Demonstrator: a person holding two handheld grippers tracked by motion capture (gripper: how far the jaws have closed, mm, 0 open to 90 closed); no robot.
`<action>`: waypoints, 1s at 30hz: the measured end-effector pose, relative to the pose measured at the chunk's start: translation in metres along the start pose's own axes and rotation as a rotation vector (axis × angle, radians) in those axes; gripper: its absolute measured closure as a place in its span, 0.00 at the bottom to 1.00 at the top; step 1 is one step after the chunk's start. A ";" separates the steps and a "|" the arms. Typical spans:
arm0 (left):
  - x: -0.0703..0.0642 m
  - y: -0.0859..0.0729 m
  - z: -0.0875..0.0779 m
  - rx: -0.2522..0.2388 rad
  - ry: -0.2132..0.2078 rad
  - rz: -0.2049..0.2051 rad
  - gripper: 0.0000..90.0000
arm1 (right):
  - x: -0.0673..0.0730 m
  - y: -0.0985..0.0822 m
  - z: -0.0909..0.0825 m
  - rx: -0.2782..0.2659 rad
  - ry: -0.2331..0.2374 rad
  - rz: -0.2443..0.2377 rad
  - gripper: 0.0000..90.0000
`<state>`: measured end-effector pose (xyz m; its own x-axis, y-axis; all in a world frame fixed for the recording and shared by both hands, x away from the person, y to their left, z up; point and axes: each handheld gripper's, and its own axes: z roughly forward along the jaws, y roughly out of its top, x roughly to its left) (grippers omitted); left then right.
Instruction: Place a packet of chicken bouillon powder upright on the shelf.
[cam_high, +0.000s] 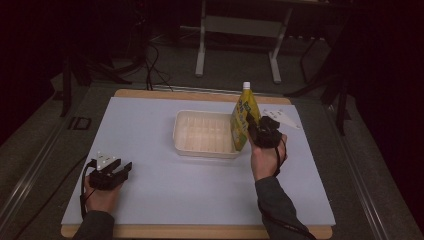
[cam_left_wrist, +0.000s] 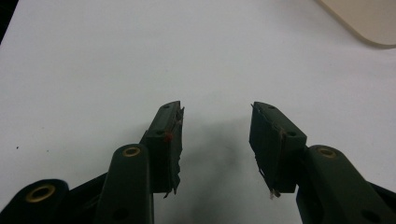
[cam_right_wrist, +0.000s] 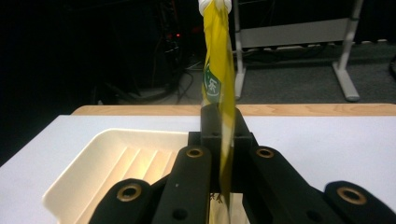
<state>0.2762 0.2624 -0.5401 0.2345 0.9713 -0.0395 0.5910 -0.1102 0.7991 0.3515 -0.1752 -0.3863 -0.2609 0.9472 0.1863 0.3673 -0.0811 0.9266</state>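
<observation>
While the right gripper (cam_high: 254, 131) clamps the yellow pouch (cam_high: 243, 120) upright above the tray's (cam_high: 186, 143) right edge, lowering remains, and the left gripper (cam_high: 116, 170) rests wide open well left of it.

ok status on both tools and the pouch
Right tool shut on yellow pouch, upright above tray edge. Left tool open, empty. Nothing in the way.

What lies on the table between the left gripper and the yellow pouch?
In the high view, bare white table and then the cream tray lie between the left gripper and the pouch.
</observation>
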 end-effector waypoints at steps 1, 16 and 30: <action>0.000 0.000 0.000 0.000 0.000 0.000 0.59 | 0.000 0.000 0.000 0.000 0.000 0.000 1.00; 0.000 0.000 0.000 -0.001 -0.001 0.001 0.59 | -0.004 -0.003 0.009 -0.006 -0.030 0.030 1.00; 0.000 0.000 0.000 -0.002 -0.003 -0.003 0.59 | -0.003 -0.011 0.019 -0.035 -0.011 0.068 1.00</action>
<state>0.2758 0.2630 -0.5400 0.2352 0.9710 -0.0433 0.5901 -0.1072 0.8002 0.3656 -0.1713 -0.4035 -0.2269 0.9423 0.2460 0.3524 -0.1560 0.9228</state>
